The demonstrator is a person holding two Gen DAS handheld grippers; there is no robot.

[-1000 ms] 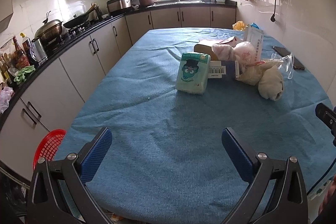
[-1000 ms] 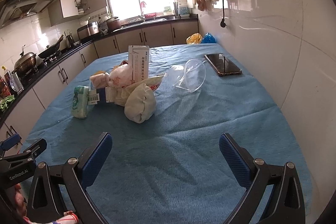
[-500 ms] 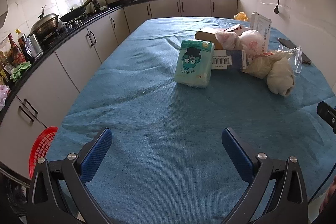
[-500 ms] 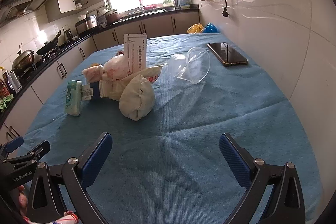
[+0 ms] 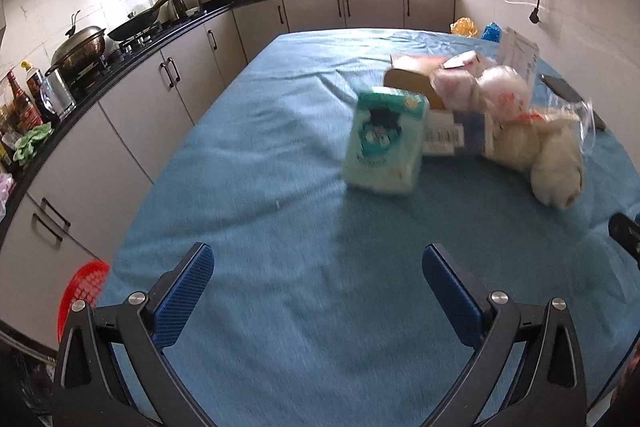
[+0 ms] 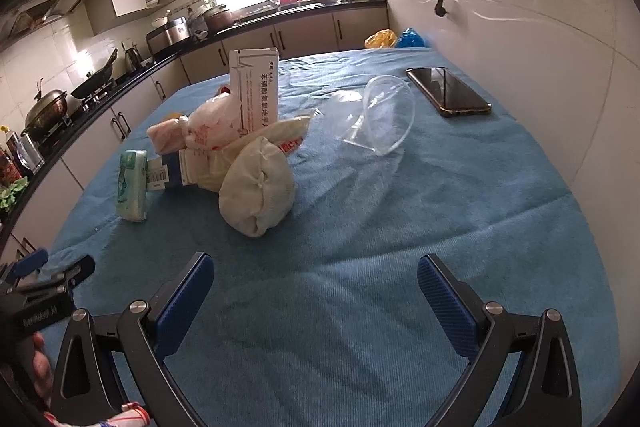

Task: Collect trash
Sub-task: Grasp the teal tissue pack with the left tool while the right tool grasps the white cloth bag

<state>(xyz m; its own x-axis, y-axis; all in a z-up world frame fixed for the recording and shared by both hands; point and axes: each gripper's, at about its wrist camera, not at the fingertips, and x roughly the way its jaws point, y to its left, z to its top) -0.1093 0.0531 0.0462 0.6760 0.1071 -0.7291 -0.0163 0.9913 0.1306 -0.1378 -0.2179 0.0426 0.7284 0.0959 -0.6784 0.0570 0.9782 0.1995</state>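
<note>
Trash: a heap (image 6: 240, 147) lying mid-surface, ahead of both tongs and touched by neither
Surface: covered by a blue cloth (image 6: 360, 287), wrinkled in places
Tissue pack: pale green (image 5: 384, 141), upright at the heap's left edge, nearest the left tongs; blurred in the left view
Barcode box: lies flat (image 6: 172, 177) just behind the tissue pack, touching it
White box: stands upright (image 6: 256, 93) at the back of the heap, printed text on its face
Cream bag: knotted and bulging (image 6: 258, 187), at the front of the heap
Pink-white bags: crumpled (image 6: 192, 133) between the white box and the barcode box
Clear lid: tipped on its edge (image 6: 384, 119), just right of the heap
Phone: flat (image 6: 448, 91) near the wall, apart from the heap
Left tongs: blue pads wide apart (image 5: 318, 287), nothing between them, low over bare cloth
Right tongs: pads wide apart (image 6: 316, 289), empty, over bare cloth short of the cream bag
Basket: red (image 5: 80, 295), below the surface's left edge
</note>
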